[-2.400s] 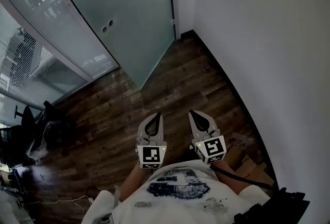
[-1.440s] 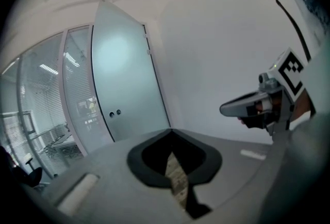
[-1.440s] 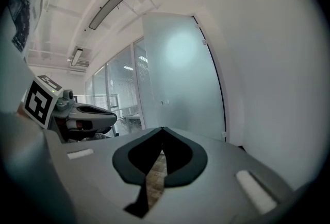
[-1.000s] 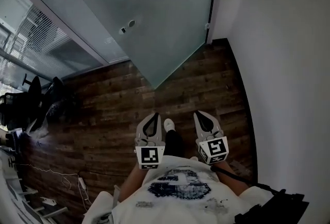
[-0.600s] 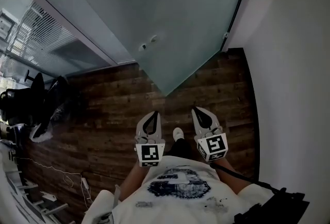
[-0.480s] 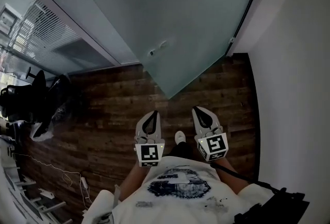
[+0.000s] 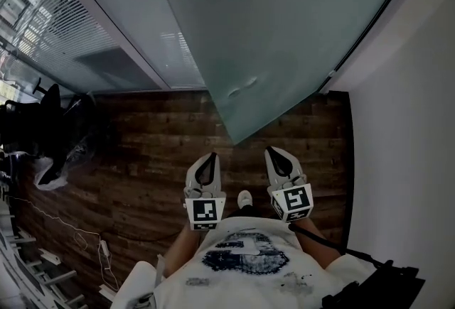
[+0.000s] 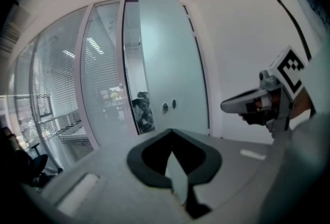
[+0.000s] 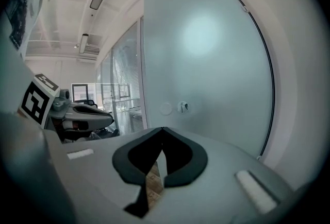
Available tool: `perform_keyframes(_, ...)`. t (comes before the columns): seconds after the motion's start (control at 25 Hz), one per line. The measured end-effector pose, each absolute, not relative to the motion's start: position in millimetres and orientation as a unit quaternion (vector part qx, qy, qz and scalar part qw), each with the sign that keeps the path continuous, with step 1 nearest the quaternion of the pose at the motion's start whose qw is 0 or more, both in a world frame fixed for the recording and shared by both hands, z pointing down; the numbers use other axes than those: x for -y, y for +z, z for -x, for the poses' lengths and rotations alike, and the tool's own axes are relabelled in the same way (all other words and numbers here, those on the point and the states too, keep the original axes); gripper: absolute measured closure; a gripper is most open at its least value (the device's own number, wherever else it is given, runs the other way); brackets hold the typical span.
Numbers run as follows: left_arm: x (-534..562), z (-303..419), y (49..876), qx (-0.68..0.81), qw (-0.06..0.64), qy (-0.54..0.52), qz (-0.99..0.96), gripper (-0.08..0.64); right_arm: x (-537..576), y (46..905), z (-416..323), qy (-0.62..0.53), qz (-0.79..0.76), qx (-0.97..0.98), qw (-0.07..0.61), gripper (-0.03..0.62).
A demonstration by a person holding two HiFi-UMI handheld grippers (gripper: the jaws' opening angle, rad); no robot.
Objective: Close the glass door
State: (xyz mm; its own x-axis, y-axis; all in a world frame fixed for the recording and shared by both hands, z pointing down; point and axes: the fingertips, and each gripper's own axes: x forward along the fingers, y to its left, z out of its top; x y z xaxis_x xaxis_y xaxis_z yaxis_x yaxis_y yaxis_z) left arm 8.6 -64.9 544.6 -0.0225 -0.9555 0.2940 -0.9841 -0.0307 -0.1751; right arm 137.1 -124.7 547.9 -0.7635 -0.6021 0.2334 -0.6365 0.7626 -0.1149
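Since the earlier frames the glass door [image 7: 284, 30] has grown to fill the top of the head view. Its lower free corner, formerly far up the wooden floor [image 7: 142, 151], now hangs just ahead of both grippers. The person has advanced, and a shoe [image 7: 244, 197] shows between the tools.

The door still stands swung out from the glazed partition [image 7: 106, 38] at the floor's left edge, so closing is judged not yet begun and no contact is made.

Left gripper [image 7: 210, 158]: jaws together, nothing held. Right gripper [image 7: 276, 154]: likewise closed and empty. Both are carried side by side as before. The round lock fittings [image 7: 242, 85] are now near, and a push on the panel appears the likely next step.
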Motion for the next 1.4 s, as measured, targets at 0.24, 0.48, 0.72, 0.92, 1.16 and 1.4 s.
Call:
perform_keyframes(0.24, 72, -5, 547, 0.702, 0.051, 0.164, -0.691, 0.558, 141, 543, -126, 0.077, -0.321, 0.939, 0.101, 0.585)
perform_keyframes(0.48, 91, -1, 545, 0.715, 0.05, 0.161, -0.678, 0.558, 173, 543, -113, 0.07, -0.312, 0.942, 0.104, 0.586)
perform_keyframes(0.72, 115, 23, 523, 0.76, 0.02, 0.161, -0.63, 0.558, 213, 544, -90, 0.075, -0.294, 0.948, 0.098, 0.585)
perform_keyframes(0.92, 130, 37, 516, 0.771, 0.008, 0.165, -0.615, 0.558, 235, 558, -71, 0.069, -0.28, 0.95, 0.12, 0.584)
perform_keyframes(1.16, 147, 53, 518, 0.788, 0.015, 0.171, -0.591, 0.558, 250, 571, -42, 0.084, -0.241, 0.957, 0.135, 0.487)
perform_keyframes(1.4, 177, 74, 530, 0.803, 0.018, 0.179, -0.569, 0.558, 281, 580, -4, 0.101, -0.204, 0.968, 0.107, 0.37)
